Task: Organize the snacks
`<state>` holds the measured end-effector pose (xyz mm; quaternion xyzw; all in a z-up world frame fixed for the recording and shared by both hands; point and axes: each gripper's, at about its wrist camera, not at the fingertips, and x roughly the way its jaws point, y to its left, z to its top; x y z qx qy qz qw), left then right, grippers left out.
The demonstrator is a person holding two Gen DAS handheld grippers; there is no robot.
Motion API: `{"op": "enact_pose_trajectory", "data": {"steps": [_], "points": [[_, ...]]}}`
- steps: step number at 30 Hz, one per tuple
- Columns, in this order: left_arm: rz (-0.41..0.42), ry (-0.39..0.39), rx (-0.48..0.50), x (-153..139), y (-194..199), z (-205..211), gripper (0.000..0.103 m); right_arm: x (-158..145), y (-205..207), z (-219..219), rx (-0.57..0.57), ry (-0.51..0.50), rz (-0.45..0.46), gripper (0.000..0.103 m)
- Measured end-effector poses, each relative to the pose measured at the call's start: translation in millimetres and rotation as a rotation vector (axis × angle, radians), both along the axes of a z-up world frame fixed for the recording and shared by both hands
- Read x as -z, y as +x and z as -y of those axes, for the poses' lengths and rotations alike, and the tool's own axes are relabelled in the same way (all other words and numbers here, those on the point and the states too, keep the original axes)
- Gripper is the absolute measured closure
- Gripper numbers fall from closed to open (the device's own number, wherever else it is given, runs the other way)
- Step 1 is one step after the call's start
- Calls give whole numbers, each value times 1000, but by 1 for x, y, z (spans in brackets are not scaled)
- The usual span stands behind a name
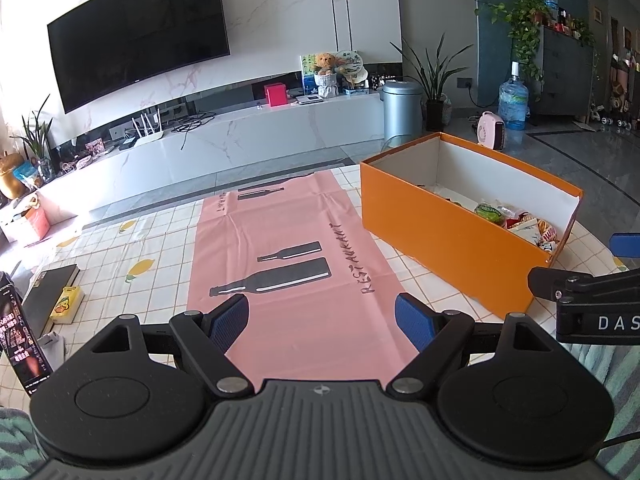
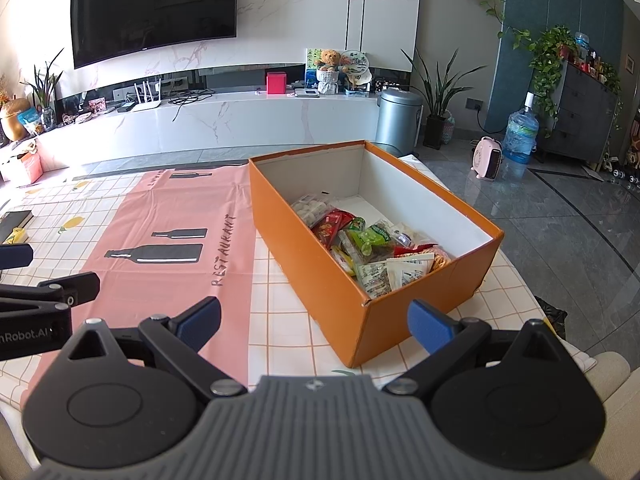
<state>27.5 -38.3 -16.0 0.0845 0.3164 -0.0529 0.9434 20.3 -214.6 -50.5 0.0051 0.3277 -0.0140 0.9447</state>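
Orange cardboard made up the box (image 2: 320, 264) that held the snacks (image 2: 368, 244), and it sat open-topped on the right part of the table, its white inside walls catching the light. From my right wrist camera I saw the packets heaped along the near half of the box: a clear bag of white sweets toward the far end of the heap, red and green wrappers in the middle, pale printed sachets nearest me. The far half of the box floor was bare white. From the left wrist camera only the tops of those packets (image 1: 516, 220) showed over the long orange wall (image 1: 440, 240).

My right gripper (image 2: 316, 322) hung released, blue pads spread wide and holding nothing, just short of the box's near corner. My left gripper (image 1: 322, 320) was likewise spread and held nothing, poised over the pink mat (image 1: 288, 248) with black bottle prints and the word RESTAURANT, which lay just left of the box on the checked tablecloth (image 2: 280, 320). Each camera caught the other gripper at its frame edge.

A dark book (image 1: 52, 292) and a small yellow pack (image 1: 66, 304) lay at the table's left edge. Beyond the table stood a white marble cabinet (image 2: 224, 120), a wall television (image 2: 152, 8), a grey bin (image 2: 398, 120) and a water bottle (image 2: 520, 132).
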Motion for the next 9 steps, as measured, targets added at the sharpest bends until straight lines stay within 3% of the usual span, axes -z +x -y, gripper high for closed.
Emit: {"op": "enact_pose_trajectory", "data": {"steps": [9], "points": [[17,-7,-10,-4,-3,0,6,-1,1,-1,-2,-7,2,6]]}}
